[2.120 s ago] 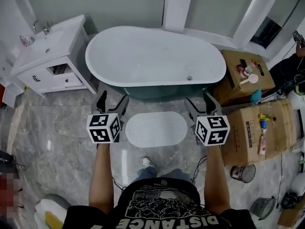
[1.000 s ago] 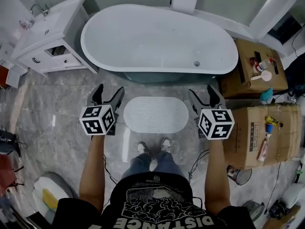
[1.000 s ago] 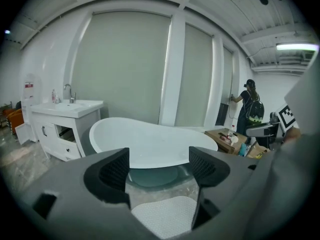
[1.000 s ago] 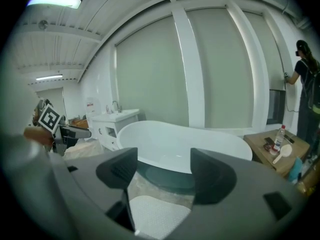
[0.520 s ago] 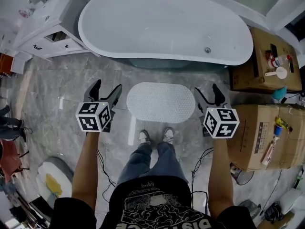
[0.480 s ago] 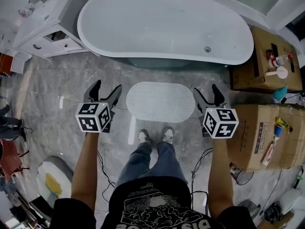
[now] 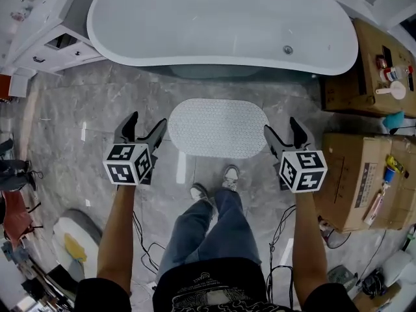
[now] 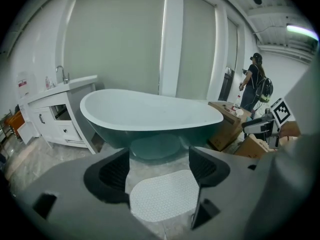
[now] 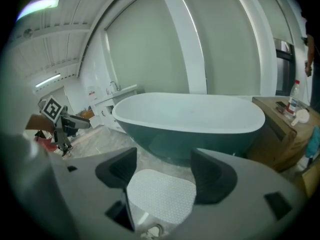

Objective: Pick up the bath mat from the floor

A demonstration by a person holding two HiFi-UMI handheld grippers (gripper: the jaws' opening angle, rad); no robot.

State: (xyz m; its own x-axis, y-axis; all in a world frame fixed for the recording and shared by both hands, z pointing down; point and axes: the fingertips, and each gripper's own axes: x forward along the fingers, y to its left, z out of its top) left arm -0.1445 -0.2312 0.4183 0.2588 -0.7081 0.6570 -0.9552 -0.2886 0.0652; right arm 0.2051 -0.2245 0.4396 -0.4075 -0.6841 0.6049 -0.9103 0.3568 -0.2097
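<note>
Gaping wide, empty: left tongs [image 7: 147, 119], right tongs [image 7: 283, 125]; bath mat [image 7: 218, 127] untouched.

**Layout on the floor [image 7: 78, 109]**

Flat on the floor, bath mat [image 7: 218, 127], just in front of the bathtub [image 7: 221, 25] and lengthwise along its side; beside the mat's left end, left tongs [image 7: 147, 121], apart from it; beside its right end, right tongs [image 7: 282, 126], likewise apart; nearer than the mat, close to its front edge, the person's shoes [image 7: 214, 184]; far left, by the tub's end, vanity cabinet [image 7: 39, 31]; far right, cardboard boxes [image 7: 364, 181] side by side, small items on top.
</note>
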